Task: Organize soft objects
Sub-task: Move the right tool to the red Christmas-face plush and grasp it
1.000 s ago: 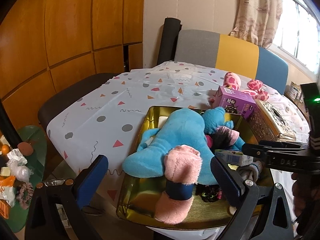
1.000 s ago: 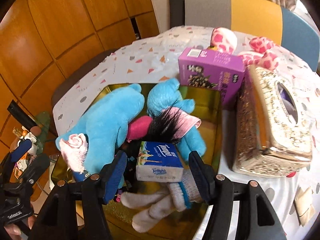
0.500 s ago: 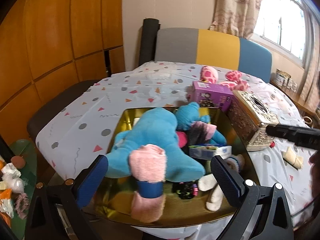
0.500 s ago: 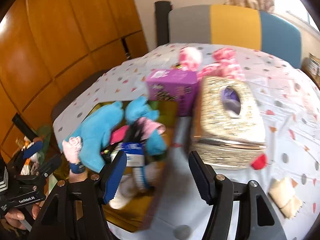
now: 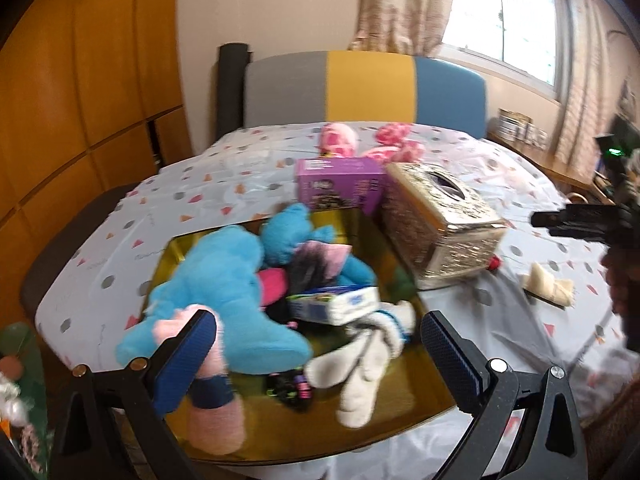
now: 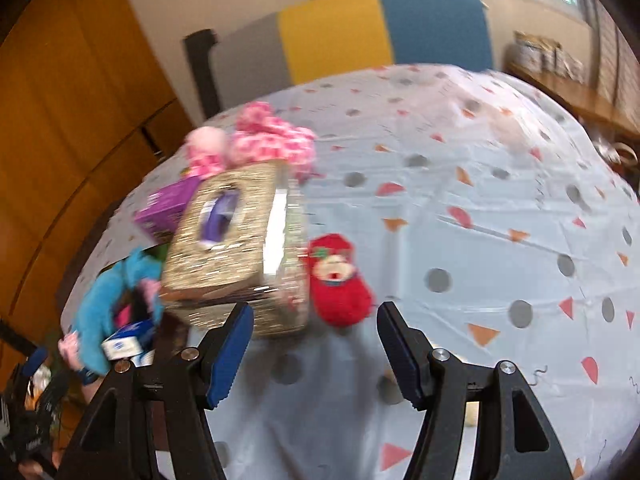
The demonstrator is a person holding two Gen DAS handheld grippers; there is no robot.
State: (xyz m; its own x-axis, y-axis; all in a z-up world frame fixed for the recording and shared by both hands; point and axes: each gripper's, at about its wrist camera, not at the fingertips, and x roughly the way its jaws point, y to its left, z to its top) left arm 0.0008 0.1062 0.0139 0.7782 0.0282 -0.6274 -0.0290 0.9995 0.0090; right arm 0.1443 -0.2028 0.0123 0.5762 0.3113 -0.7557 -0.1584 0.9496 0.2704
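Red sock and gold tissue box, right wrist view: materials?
Red sock: looks like fuzzy fleece knit, matte, with a soft blurry nap. Gold tissue box: rigid, with a glittery metallic textured cover and bright glints; the material underneath is unclear.

Open tablecloth (image 6: 460,208) right (patterned), gold tissue box (image 6: 236,248) blocking left

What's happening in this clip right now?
A person with two handheld grippers is tidying soft things into a gold tray that already holds a blue plush and socks. Both grippers are open and empty. The right gripper is over the tablecloth near a red sock beside the gold tissue box.
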